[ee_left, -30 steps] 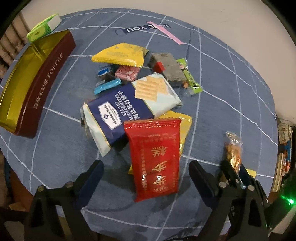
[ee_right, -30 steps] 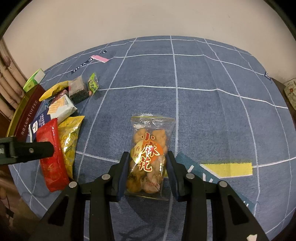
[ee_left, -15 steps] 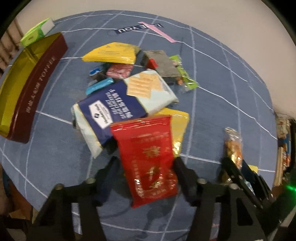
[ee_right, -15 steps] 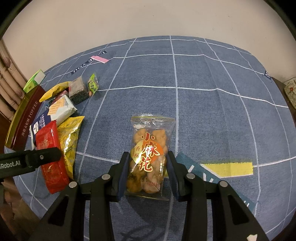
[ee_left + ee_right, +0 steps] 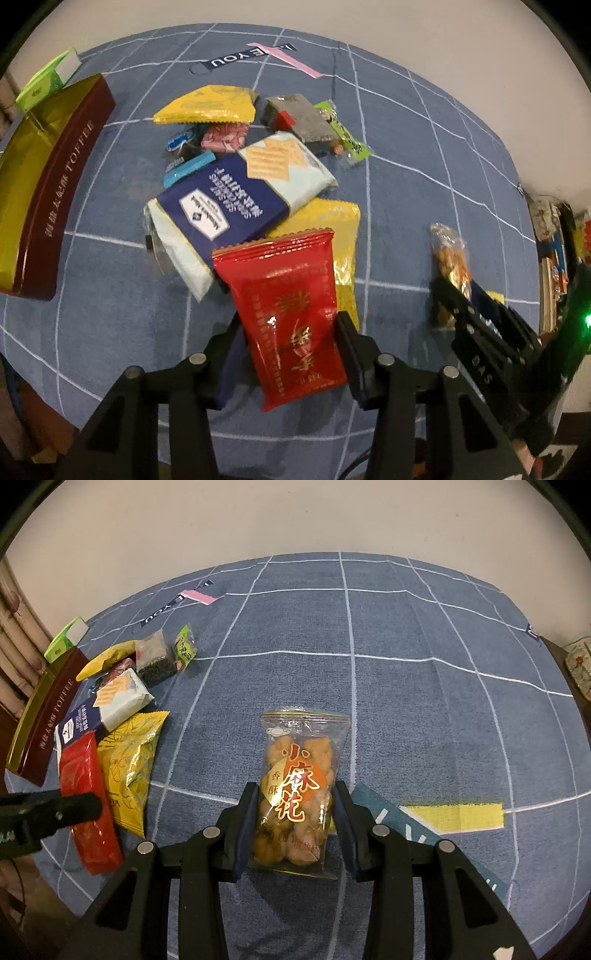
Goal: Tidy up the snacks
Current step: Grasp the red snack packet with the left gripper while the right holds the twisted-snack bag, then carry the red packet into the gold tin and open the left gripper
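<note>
The left gripper [image 5: 291, 339] is closing on the red packet [image 5: 291, 310], its jaws at both long edges (pads look to be touching). That packet overlaps a yellow bag [image 5: 332, 236] and the blue cracker pack [image 5: 236, 199] on the blue checked cloth [image 5: 424, 177]. The right gripper [image 5: 293, 812] is clamped on a clear bag of fried twists [image 5: 295, 782]. Farther off, at the left edge, sits the toffee tin [image 5: 48, 192].

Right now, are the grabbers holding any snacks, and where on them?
Left gripper is closing around the red packet's lower half. Right gripper pinches the clear twist-snack bag at its lower sides.
</note>
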`<action>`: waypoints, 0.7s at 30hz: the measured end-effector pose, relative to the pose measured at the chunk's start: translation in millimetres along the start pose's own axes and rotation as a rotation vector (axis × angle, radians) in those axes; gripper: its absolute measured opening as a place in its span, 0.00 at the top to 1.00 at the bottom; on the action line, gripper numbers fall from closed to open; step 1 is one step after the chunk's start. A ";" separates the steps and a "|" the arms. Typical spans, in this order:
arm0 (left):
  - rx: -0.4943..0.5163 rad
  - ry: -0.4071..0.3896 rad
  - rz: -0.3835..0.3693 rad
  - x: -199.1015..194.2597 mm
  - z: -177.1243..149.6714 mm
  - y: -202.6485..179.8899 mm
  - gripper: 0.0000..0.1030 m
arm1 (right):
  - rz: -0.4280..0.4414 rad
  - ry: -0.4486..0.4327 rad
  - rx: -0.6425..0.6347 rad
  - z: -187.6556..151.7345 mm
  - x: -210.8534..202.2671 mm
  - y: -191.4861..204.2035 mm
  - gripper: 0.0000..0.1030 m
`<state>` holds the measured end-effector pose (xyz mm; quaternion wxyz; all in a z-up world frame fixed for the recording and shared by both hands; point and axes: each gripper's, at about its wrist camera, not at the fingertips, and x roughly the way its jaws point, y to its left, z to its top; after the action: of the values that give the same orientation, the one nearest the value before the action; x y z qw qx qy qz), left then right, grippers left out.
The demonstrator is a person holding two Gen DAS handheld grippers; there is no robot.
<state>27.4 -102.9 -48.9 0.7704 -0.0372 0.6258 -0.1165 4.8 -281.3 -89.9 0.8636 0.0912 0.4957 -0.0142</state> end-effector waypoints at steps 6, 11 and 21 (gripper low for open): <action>0.042 0.026 -0.022 -4.4 -7.3 3.9 0.54 | -0.013 0.000 -0.009 -0.7 0.1 3.1 0.63; 0.083 0.043 -0.042 -18.0 -16.3 9.5 0.54 | -0.022 0.001 -0.011 -0.3 0.7 4.3 0.63; 0.167 -0.008 -0.089 -67.6 -23.4 17.9 0.54 | -0.066 0.011 -0.027 0.3 3.3 10.3 0.62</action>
<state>-5.8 -68.2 7.0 0.7672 -0.0011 0.6087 -0.2021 7.9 -271.0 -91.1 0.8611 0.0631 0.5033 -0.0355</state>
